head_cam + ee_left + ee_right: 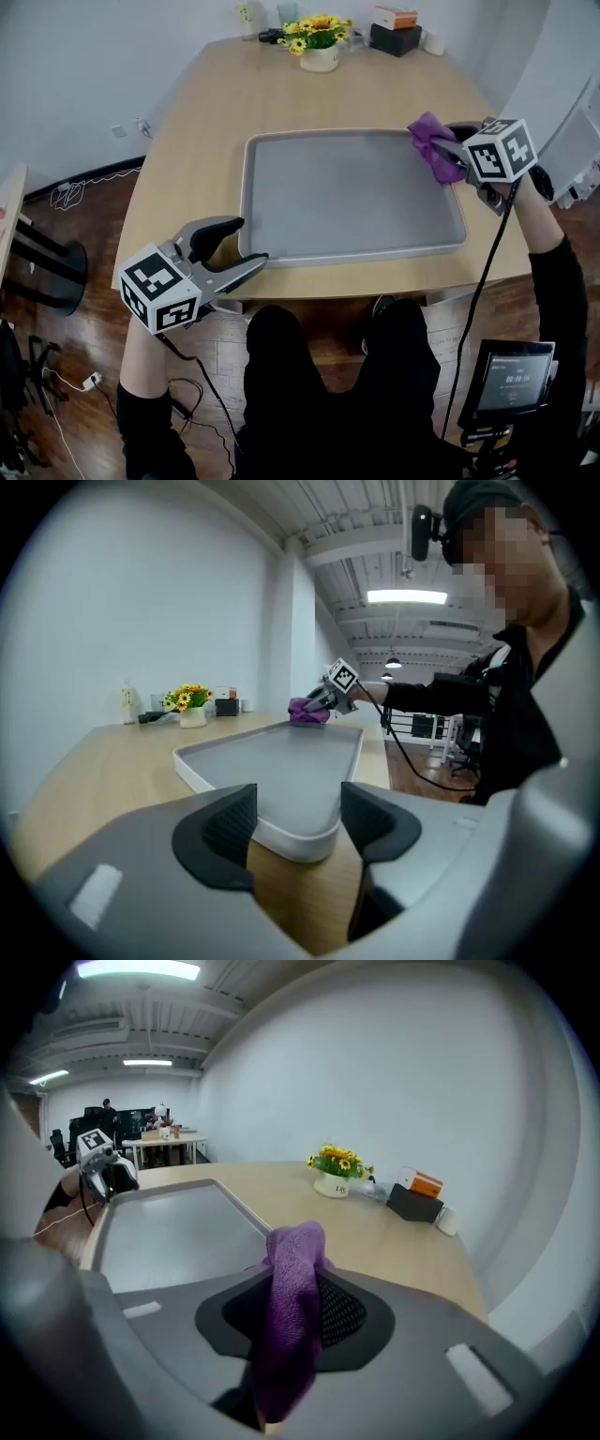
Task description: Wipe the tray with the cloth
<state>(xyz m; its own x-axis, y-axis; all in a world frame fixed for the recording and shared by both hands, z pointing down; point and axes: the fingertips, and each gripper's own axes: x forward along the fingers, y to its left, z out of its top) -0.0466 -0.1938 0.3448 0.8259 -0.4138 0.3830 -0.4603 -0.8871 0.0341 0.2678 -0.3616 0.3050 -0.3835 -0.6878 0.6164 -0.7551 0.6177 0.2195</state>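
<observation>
Standing along the far edge of the tabletop (281, 94) are a pot of yellow flowers (319, 47), a black box (394, 39) with an orange box (395, 16) on top, and a white cup (432, 42). All are well apart from the tray (347, 202), and nothing lies on its surface.

The tray is grey and rectangular with rounded corners, and it lies flat. In the head view its long axis runs left to right, parallel to the near tabletop edge and close to it.

The cloth (433, 145) is purple and sits over the tray's far right corner. The right claw (448, 150) is closed on it. In the right gripper view the cloth stands up between the jaws and drapes down over them.

The left claw (249, 242) is at the tray's near left corner with its jaws apart and nothing gripped. In the left gripper view the corner rim shows in the gap, and the pads are clear of it.

In the head view the cloth covers the right claw's tips. Whether the cloth touches the tray surface cannot be determined. A black cable (478, 300) runs down from the right claw towards a screen device (512, 378); its text is too small to read.
</observation>
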